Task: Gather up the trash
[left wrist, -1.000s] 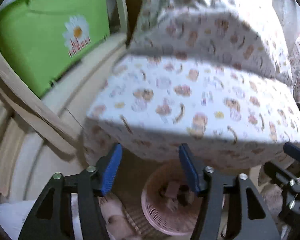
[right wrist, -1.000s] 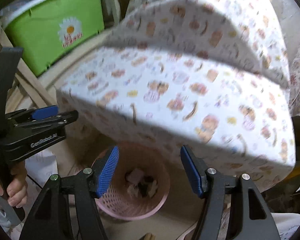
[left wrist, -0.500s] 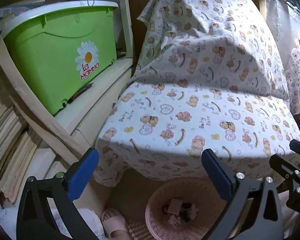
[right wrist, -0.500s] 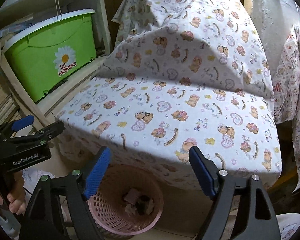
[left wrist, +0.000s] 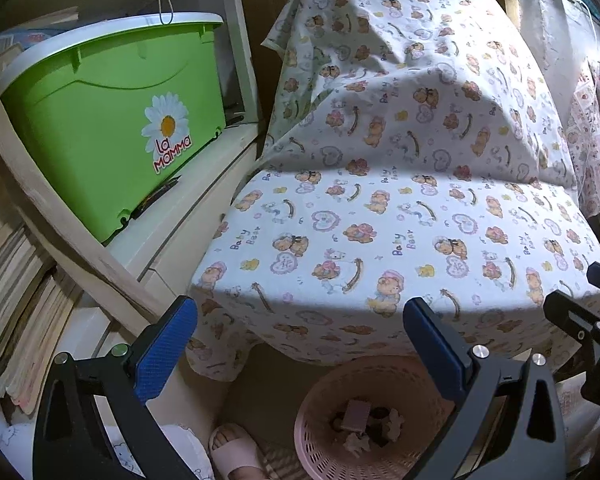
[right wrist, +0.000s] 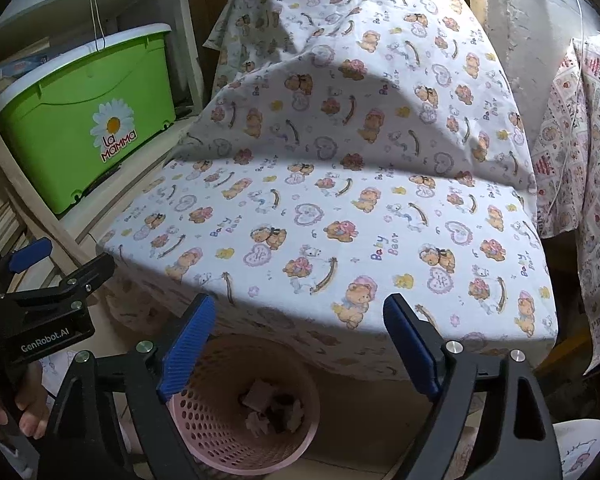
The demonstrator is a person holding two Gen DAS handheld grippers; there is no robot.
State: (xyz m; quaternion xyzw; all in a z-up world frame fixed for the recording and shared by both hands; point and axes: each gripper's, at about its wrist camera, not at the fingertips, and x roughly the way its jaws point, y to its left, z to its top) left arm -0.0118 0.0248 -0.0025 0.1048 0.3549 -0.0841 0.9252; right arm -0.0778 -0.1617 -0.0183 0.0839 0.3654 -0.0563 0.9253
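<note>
Two grippers hang over a pink perforated basket (right wrist: 236, 420) at the bottom of both frames: the left gripper (left wrist: 300, 352) has its blue-padded jaws spread wide with nothing between them, and the right gripper (right wrist: 296, 352) is opening, its jaws likewise empty. Scraps of trash (right wrist: 270, 404) lie at the bottom of the basket, which stands on the floor just below the hanging edge of a bear-printed cloth (left wrist: 400, 220) filling the centre. A green lidded bin (left wrist: 112, 120) sits on a shelf at upper left, and a slippered foot (left wrist: 236, 454) shows at the left view's lower edge.
</note>
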